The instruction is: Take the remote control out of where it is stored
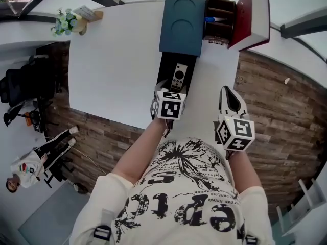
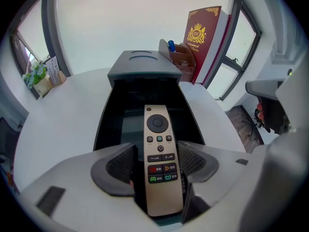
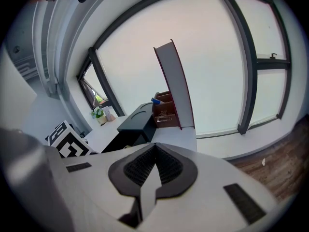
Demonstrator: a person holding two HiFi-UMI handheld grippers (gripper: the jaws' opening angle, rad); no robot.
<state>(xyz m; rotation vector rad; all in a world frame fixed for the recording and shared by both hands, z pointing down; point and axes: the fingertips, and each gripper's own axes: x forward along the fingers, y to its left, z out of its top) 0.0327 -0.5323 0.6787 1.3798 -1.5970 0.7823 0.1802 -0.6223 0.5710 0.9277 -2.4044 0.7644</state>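
Note:
A gold remote control point(image 2: 160, 153) with coloured buttons lies lengthwise in the pulled-out black drawer point(image 2: 112, 122) of a dark storage box point(image 2: 143, 66). My left gripper point(image 2: 157, 162) stands open around the remote's near half. Its left pad point(image 2: 120, 164) is clear of the remote, and the right pad point(image 2: 191, 161) sits close beside it. In the head view the remote point(image 1: 178, 76) lies in the drawer point(image 1: 166, 65) just beyond the left gripper point(image 1: 168, 87). My right gripper point(image 1: 231, 97) is shut with nothing in it, off to the right near the table's front edge; its jaws point(image 3: 154, 151) point past the box.
Behind the box point(image 1: 181, 22) stand a wooden desk organiser with a blue pen point(image 1: 219, 18) and an upright red book point(image 1: 253, 11). A small potted plant point(image 1: 65, 22) sits at the white table's point(image 1: 117, 70) far left corner. A person point(image 1: 33, 165) stands on the floor lower left.

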